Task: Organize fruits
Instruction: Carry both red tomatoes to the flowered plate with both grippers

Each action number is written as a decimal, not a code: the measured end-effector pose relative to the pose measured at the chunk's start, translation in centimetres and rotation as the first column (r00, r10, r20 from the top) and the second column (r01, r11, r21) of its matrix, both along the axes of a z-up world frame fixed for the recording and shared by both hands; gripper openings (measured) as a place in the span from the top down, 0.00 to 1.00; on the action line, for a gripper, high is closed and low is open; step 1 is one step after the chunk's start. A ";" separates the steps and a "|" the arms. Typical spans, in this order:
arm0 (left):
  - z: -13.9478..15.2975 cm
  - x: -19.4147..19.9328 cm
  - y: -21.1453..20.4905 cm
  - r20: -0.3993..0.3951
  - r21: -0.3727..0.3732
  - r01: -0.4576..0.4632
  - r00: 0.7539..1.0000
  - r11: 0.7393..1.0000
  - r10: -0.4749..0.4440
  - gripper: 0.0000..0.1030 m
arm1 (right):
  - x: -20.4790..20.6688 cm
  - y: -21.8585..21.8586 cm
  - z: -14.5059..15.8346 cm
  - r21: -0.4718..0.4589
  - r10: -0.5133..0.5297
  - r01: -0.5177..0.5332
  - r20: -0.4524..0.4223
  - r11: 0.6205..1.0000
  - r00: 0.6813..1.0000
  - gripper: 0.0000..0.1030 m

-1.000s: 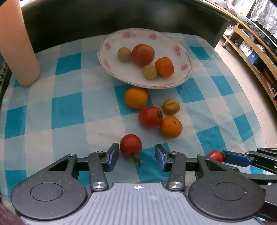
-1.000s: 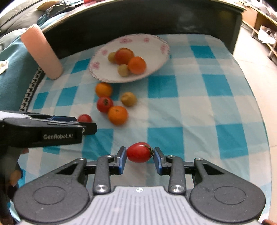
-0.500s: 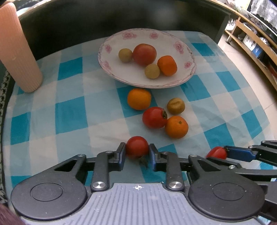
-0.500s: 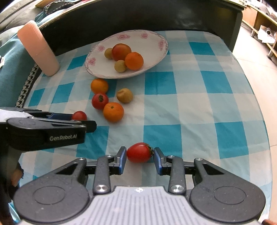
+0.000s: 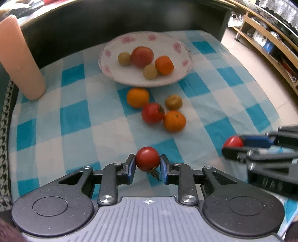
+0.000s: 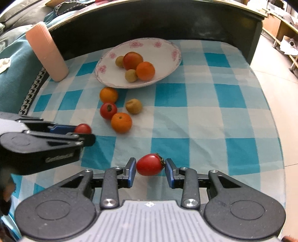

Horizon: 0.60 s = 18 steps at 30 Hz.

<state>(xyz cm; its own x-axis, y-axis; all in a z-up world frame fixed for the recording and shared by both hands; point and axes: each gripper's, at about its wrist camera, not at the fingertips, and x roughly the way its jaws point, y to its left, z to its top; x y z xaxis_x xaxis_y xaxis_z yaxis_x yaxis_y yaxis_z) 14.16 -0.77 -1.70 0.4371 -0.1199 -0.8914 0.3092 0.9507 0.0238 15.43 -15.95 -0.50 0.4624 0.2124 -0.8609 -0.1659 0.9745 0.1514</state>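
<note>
My left gripper [image 5: 147, 165] is shut on a small red tomato [image 5: 147, 158], whose stem hangs below the pads. My right gripper [image 6: 150, 170] is shut on a second red tomato [image 6: 150, 164] over the checked cloth. Each gripper shows from the side in the other's view, the right gripper's tomato [image 5: 232, 141] at the right and the left gripper's tomato [image 6: 82, 128] at the left. A flowered white plate [image 5: 178, 46] at the back holds a tomato, an orange and two small yellowish fruits. On the cloth before it lie two oranges [image 5: 137, 97], a tomato [image 5: 152, 113] and a brownish fruit [image 5: 173, 101].
A tall pink ribbed cylinder [image 5: 18, 59] stands at the back left of the blue and white cloth [image 5: 74, 115]. A dark raised board [image 5: 130, 16] runs behind the plate. Wooden shelves [image 5: 270, 37] and bare floor lie beyond the table's right edge.
My left gripper closed its open jaws on the small tomato and carried it a little forward. The right gripper kept its hold on the other tomato and stayed about where it was.
</note>
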 end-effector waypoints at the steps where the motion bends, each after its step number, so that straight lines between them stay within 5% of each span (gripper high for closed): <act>1: -0.1 -0.4 0.0 -0.006 0.006 0.005 1.000 1.000 -0.005 0.66 | -0.2 -0.2 0.1 -0.002 0.001 -0.001 0.001 1.000 1.000 0.53; 18: -1.2 -0.8 -0.4 -0.019 0.053 0.056 0.998 0.997 -0.055 0.56 | -1.1 0.4 -1.1 -0.037 0.037 -0.038 -0.039 0.999 0.999 0.53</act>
<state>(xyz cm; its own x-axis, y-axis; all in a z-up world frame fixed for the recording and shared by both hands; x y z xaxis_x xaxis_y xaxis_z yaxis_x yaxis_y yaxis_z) 13.37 -1.14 -2.85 0.4150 -0.0951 -0.9048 0.3620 0.9297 0.0683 14.35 -15.58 -1.56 0.4213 0.1960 -0.8855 -0.1970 0.9728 0.1216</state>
